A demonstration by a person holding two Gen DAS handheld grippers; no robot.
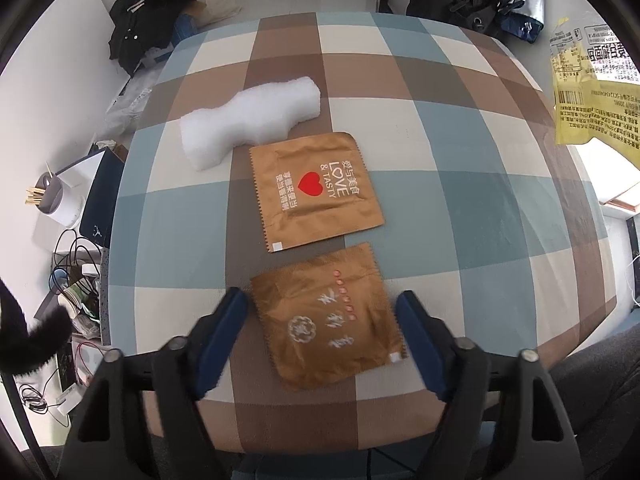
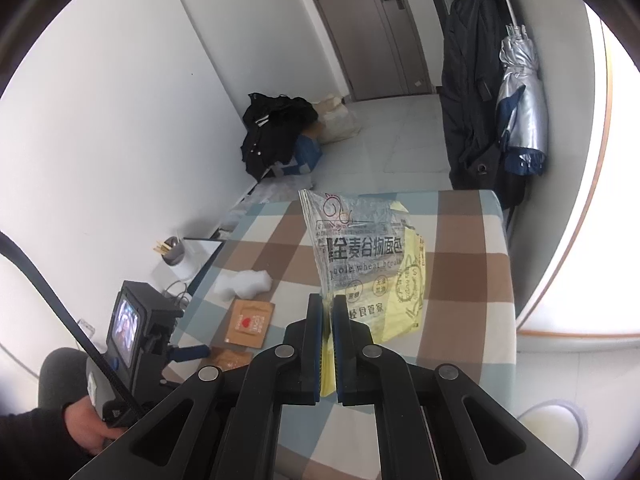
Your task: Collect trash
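- L gripper: fingers wide, nothing pinched; near brown packet lies flat on the checked surface between them, its edges just inside the fingertips.
- To do it well: drop straight, catch one raised edge, then close; flat foil may slip.
- 2nd brown packet and white wad lie beyond the fingertips.
- R gripper: fingers narrow, clamped on the yellow bread bag, hanging off the surface.

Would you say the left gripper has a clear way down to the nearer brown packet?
Probably yes: the left gripper is open with its jaws either side of the nearer brown packet, which lies flat on the table with nothing on top.
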